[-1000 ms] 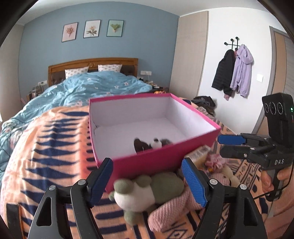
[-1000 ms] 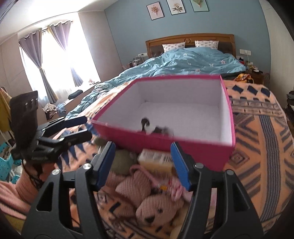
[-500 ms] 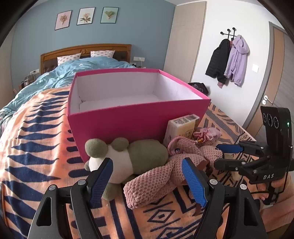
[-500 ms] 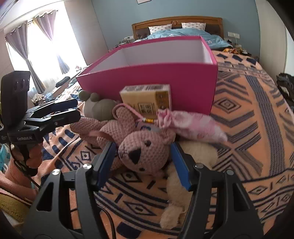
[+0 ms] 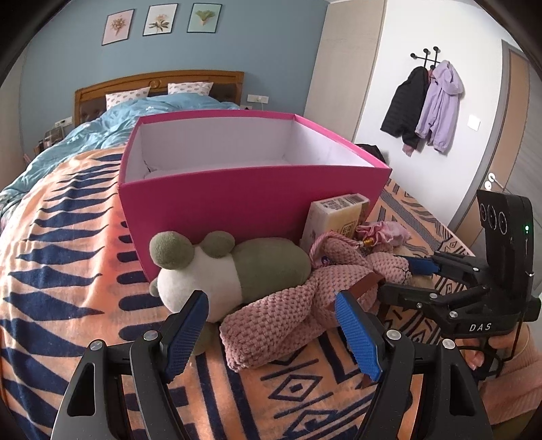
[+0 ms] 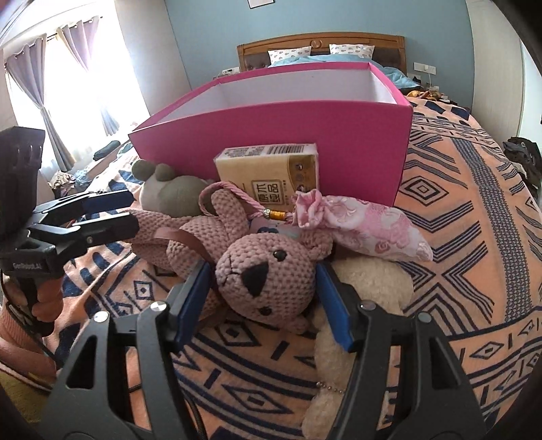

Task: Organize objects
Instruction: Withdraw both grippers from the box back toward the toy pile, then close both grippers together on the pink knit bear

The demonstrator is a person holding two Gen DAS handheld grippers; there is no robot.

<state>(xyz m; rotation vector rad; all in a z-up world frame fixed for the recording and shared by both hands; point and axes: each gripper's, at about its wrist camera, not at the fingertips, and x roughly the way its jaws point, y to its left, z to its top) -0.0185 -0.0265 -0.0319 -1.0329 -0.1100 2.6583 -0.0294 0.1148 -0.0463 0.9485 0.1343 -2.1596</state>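
A bed [image 5: 50, 257] covered by an orange blanket with dark blue patterns fills the near ground of a bedroom. On it lies a heap of soft toys, pressed against the front wall of an open pink box [image 5: 250, 199].

The right gripper [image 6: 264, 287] has its jaws spread wide on either side of the head of a pink knitted bear [image 6: 267, 274]. The blue pads sit close against both cheeks, though whether they press cannot be told. The bear's face points toward this gripper, and its body stretches away to the left across the blanket, roughly along the front of the box. The left gripper [image 5: 271, 325] also has wide jaws, with the bear's body [image 5: 288, 314] lying between and just past them.

Beside the bear lies a green and white plush toy [image 5: 233, 270], touching the box. A cream plush toy [image 6: 366, 287] lies under the bear's head. A yellow packet [image 6: 271, 176] stands against the box, and a pink floral pouch [image 6: 366, 226] lies in front of it.

Farther off are a blue duvet [image 5: 111, 128], a wooden headboard [image 5: 159, 81], a blue wall with three pictures [image 5: 159, 22], coats [image 5: 423, 105] on hooks, and curtains [image 6: 71, 78].
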